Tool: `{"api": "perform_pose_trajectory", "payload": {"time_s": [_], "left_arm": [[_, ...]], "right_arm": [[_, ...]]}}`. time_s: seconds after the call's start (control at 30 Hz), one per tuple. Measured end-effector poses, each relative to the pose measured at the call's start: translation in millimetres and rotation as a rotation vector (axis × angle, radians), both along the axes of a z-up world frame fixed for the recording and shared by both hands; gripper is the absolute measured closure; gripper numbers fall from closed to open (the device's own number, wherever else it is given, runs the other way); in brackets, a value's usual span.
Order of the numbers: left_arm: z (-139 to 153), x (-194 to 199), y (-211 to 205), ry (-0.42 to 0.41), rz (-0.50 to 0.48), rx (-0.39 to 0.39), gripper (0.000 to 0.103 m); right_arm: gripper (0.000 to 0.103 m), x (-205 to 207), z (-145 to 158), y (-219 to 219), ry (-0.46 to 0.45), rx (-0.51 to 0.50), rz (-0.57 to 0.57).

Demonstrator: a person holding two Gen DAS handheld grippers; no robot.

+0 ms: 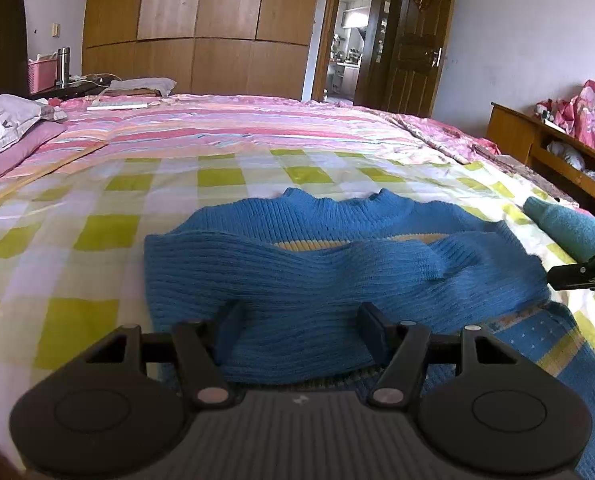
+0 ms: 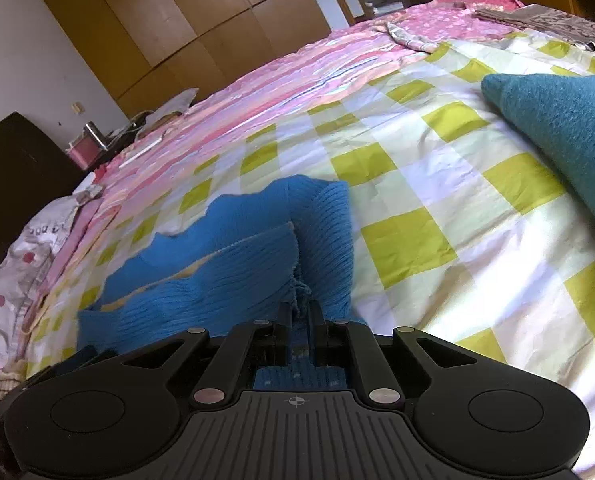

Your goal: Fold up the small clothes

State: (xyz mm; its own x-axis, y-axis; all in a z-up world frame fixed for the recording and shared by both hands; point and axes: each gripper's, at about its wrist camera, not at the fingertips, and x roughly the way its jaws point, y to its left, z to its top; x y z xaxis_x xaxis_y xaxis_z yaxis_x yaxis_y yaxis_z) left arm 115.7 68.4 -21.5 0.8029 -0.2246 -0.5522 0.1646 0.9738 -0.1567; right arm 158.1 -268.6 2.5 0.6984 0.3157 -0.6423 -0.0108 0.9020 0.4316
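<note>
A small blue ribbed knit sweater (image 1: pixel 337 264) lies on the green-and-white checked sheet (image 1: pixel 77 208), its sleeves folded across the body, a yellow stripe showing. My left gripper (image 1: pixel 303 330) is open, its fingers spread over the near folded edge of the sweater. My right gripper (image 2: pixel 300 320) is shut on the sweater's right edge (image 2: pixel 313 240), with bunched knit between its fingers. The right gripper also shows at the right edge of the left wrist view (image 1: pixel 585 272).
A folded teal knit garment (image 2: pixel 565 136) lies on the bed to the right. Pillows (image 1: pixel 5 120) sit at the left. A pink striped quilt (image 1: pixel 237 124) covers the far bed. A wooden wardrobe, an open door and a wooden shelf (image 1: pixel 537 140) stand beyond.
</note>
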Motion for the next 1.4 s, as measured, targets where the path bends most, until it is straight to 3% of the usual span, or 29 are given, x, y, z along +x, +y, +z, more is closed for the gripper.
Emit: {"api": "perform_pose_trajectory", "payload": {"time_s": [0.27,0.5,0.67,0.8,1.03,1.4], "left_arm": [[5,-4,4,-0.034,0.017,-0.020,0.035],[3,3,14,-0.018,0.070,-0.011,0.035],[-2,9,20,0.018,0.098,0.013,0.035],[-3,10,21,0.029,0.109,0.016,0.035],[4,5,23,-0.020,0.125,-0.023,0.035],[-7,13,32,0.028,0.187,0.023,0.034]], "right_arm": [[0.092,6,22,19,-0.122,-0.097,0.024],[0.092,45,7,61,-0.109,-0.161,0.142],[0.096,60,-15,58,-0.053,-0.187,0.112],[0.097,60,-14,50,-0.041,-0.164,0.090],[0.092,51,-2,61,-0.108,-0.209,0.121],[0.097,60,-17,50,-0.089,-0.218,0.106]]}}
